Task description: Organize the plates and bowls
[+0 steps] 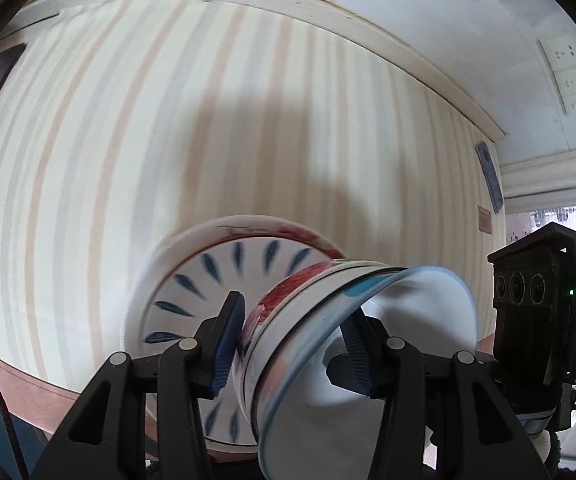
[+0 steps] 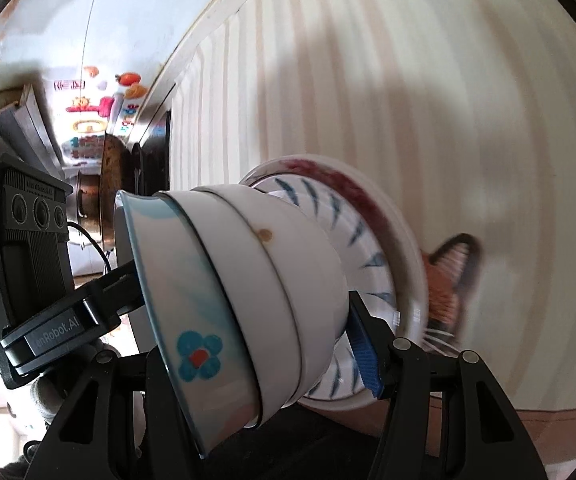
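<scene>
A nest of bowls lies between both grippers: a blue-rimmed bowl (image 1: pixel 407 320) (image 2: pixel 192 320) innermost, a red-flowered bowl (image 1: pixel 276 304) and white bowls (image 2: pixel 288 280) around it. The nest rests against a blue-leaf plate (image 1: pixel 192 292) (image 2: pixel 367 248), which sits on a larger red-flowered plate (image 1: pixel 168 252) (image 2: pixel 403 240). My left gripper (image 1: pixel 291 348) is shut on the bowl nest, with one finger inside the blue-rimmed bowl and the other at its base. My right gripper (image 2: pixel 260 356) clamps the same nest from the opposite side; its inner finger is hidden.
A striped tablecloth (image 1: pixel 168 120) fills both views, with a wooden table edge (image 1: pixel 20 380) below. A fox-patterned item (image 2: pixel 447 280) pokes out beyond the plates. Wall sockets (image 1: pixel 567 76) are at the upper right, and a surface with colourful magnets (image 2: pixel 100 120) is on the left.
</scene>
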Tool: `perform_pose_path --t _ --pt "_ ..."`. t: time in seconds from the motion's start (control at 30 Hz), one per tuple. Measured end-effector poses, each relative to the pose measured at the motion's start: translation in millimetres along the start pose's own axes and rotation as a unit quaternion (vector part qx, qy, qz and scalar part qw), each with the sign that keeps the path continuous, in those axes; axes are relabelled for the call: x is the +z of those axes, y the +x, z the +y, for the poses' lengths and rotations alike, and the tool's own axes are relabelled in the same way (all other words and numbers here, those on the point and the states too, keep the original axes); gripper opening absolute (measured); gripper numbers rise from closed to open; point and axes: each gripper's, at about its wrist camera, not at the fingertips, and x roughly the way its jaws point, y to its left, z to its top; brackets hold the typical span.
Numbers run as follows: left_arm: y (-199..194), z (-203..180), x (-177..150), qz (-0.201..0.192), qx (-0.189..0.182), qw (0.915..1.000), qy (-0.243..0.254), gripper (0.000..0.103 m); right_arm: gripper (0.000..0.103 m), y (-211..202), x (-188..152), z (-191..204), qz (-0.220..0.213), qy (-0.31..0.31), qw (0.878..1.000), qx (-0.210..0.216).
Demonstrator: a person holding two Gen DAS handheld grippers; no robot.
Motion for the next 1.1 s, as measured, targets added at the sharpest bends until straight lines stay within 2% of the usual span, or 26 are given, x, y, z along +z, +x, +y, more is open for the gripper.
perform_pose_path --t 0.4,1.1 --pt "8 31 -5 -0.002 0.005 0.9996 -0.028 0.046 0.059 44 5 20 0.025 -0.008 1.000 -0.012" --pt "9 38 -6 -0.002 0.017 0.9997 -0.016 0.045 0.059 52 7 20 0.027 -0.001 0.999 -0.026"
